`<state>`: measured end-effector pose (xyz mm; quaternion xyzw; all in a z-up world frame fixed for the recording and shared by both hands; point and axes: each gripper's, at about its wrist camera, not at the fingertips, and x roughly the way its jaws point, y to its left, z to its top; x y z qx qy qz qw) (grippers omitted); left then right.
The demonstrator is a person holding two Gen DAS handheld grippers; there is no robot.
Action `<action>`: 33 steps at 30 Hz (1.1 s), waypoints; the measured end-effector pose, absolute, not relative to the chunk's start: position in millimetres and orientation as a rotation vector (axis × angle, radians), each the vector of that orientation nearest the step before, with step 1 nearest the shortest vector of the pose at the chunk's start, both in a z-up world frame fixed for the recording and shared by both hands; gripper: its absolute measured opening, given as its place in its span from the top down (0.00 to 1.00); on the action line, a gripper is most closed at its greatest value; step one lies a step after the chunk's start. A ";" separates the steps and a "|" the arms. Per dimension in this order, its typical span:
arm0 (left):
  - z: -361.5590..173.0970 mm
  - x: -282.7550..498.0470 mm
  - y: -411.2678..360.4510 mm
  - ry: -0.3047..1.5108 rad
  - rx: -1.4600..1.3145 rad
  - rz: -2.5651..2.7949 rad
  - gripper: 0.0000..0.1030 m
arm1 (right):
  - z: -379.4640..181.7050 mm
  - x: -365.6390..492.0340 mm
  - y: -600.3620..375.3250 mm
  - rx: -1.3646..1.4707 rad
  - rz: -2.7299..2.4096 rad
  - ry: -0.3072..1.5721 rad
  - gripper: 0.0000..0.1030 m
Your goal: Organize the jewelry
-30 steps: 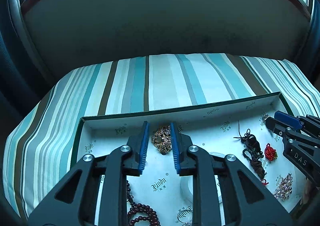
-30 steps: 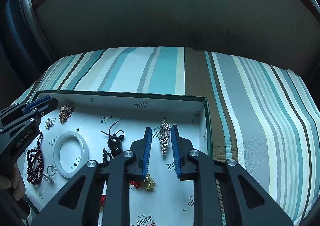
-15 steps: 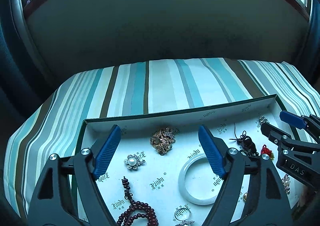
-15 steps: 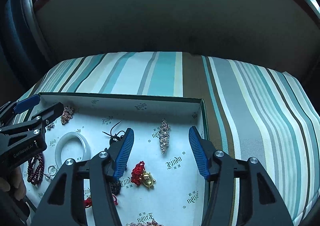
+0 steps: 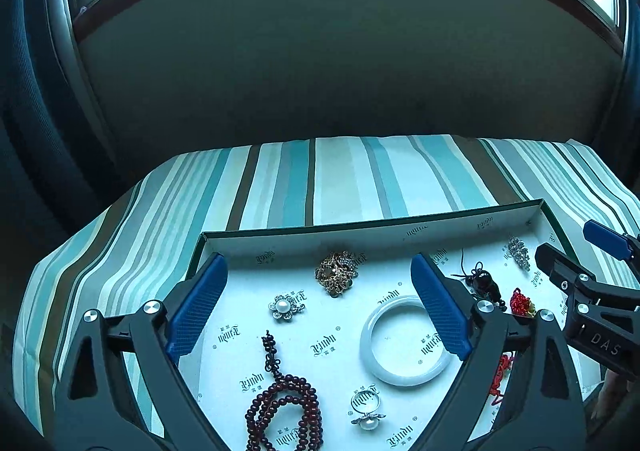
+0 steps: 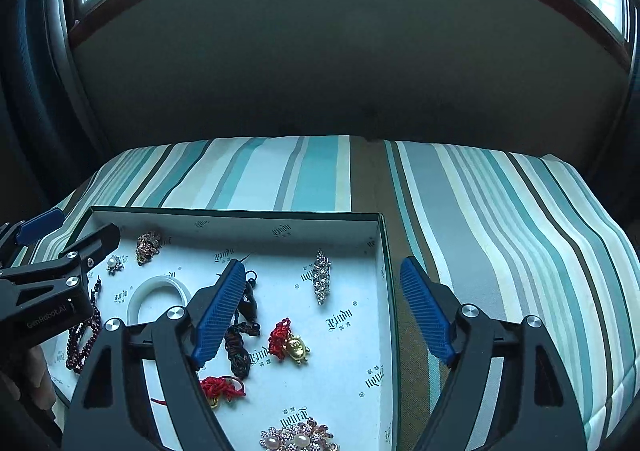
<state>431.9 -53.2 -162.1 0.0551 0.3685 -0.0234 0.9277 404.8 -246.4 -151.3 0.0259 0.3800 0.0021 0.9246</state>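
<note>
A shallow white-lined box (image 5: pixel 360 237) with a green rim (image 6: pixel 236 213) holds loose jewelry. My left gripper (image 5: pixel 318 309) is wide open and empty above its left half, over a gold brooch (image 5: pixel 336 277), a pearl flower brooch (image 5: pixel 285 306), a white bangle (image 5: pixel 404 341), dark red beads (image 5: pixel 286 409) and a ring (image 5: pixel 366 407). My right gripper (image 6: pixel 322 311) is wide open and empty above the right half, near a crystal brooch (image 6: pixel 322 281), a red-cord gold charm (image 6: pixel 290 343) and a dark cord pendant (image 6: pixel 246 311).
The box lies on a teal, brown and cream striped cushion (image 6: pixel 500 235). A dark wall and windows stand behind. More pieces lie at the box's near edge: a red knot (image 6: pixel 222 387) and a pearl cluster brooch (image 6: pixel 298 439).
Both grippers went from nearly shut to wide open and drew back, so more of the box and jewelry shows between the fingers.
</note>
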 end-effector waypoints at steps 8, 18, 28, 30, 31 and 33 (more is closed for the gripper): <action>-140.9 359.3 -47.5 0.733 0.068 -0.059 0.09 | -128.8 340.6 -234.1 0.055 -0.005 0.737 0.23; -112.8 267.0 -35.5 0.706 0.039 -0.056 0.07 | -101.3 251.9 -216.1 0.036 -0.006 0.713 0.20; -78.1 193.4 -31.0 0.636 0.041 -0.049 0.06 | -62.2 182.1 -204.2 0.022 0.014 0.623 0.20; -71.1 181.3 -29.4 0.618 0.041 -0.047 0.05 | -55.6 171.1 -204.0 0.021 0.016 0.608 0.20; -67.4 175.3 -28.8 0.607 0.039 -0.047 0.05 | -52.6 165.6 -203.4 0.018 0.017 0.600 0.20; -60.2 162.4 -27.8 0.585 0.037 -0.046 0.05 | -46.8 154.7 -202.3 0.010 0.019 0.583 0.20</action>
